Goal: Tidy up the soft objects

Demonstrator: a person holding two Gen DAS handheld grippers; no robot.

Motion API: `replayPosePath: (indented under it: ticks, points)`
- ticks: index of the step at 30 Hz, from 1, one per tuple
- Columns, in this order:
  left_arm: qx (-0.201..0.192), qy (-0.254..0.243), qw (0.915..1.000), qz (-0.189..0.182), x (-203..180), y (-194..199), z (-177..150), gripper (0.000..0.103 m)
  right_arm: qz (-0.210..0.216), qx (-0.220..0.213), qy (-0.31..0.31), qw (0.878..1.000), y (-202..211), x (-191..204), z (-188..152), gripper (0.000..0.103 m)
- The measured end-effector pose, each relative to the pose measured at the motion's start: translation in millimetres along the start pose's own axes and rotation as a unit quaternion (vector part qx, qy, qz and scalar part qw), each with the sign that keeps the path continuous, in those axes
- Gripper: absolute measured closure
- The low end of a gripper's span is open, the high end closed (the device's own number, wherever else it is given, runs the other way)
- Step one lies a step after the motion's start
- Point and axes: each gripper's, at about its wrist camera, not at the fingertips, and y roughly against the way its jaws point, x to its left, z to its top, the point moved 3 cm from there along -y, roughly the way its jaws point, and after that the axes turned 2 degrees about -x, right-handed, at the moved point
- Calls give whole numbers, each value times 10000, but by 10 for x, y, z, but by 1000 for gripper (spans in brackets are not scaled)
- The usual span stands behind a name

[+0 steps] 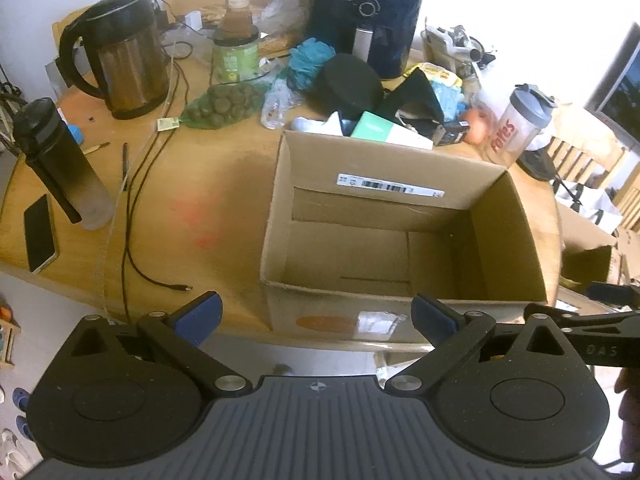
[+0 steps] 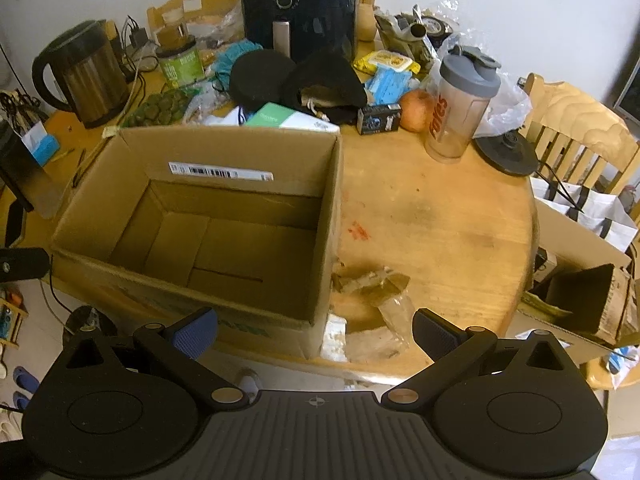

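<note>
An open, empty cardboard box (image 1: 508, 236) (image 2: 120, 276) stands at the near edge of a round wooden table (image 1: 208, 184) (image 2: 440, 216). Behind it lie soft things: a teal bath pouf (image 1: 310, 56) (image 2: 232, 56), a round black pad (image 1: 348, 82) (image 2: 260, 74), a black cloth (image 1: 416, 98) (image 2: 324, 80) and a white sock (image 1: 308, 123). My left gripper (image 1: 316, 314) is open and empty, just before the box's near wall. My right gripper (image 2: 314, 330) is open and empty, at the box's near right corner.
A kettle (image 1: 120, 60) (image 2: 84, 76), black air fryer (image 1: 366, 12) (image 2: 300, 4), dark bottle (image 1: 60, 164), phone (image 1: 38, 234), cables (image 1: 132, 208), shaker bottle (image 1: 518, 124) (image 2: 460, 104), an apple (image 2: 416, 110) and crumpled plastic (image 2: 376, 300) crowd the table. A chair (image 2: 576, 132) stands right.
</note>
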Motion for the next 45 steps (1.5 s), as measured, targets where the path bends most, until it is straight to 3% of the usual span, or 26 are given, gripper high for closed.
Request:
replayPosePath:
  ticks: [12, 20, 30, 33, 45]
  points:
    - [-94, 98, 9985, 530, 84, -27, 56, 0, 205, -280, 52, 9994, 49, -54, 140, 0]
    - [-209, 109, 9988, 429, 60, -51, 40, 0, 321, -385, -20, 9987, 53, -203, 184, 0]
    - [-462, -35, 9972, 580, 19, -90, 160, 0, 270, -487, -99, 9984, 3, -348, 318, 0]
    - [-632, -88, 9964, 554, 11, -82, 199, 0, 200, -520, -69, 9984, -25, -359, 374, 0]
    - [-717, -472, 9956, 368, -58, -235, 465, 0, -175, -882, -253, 9956, -163, -472, 654, 0]
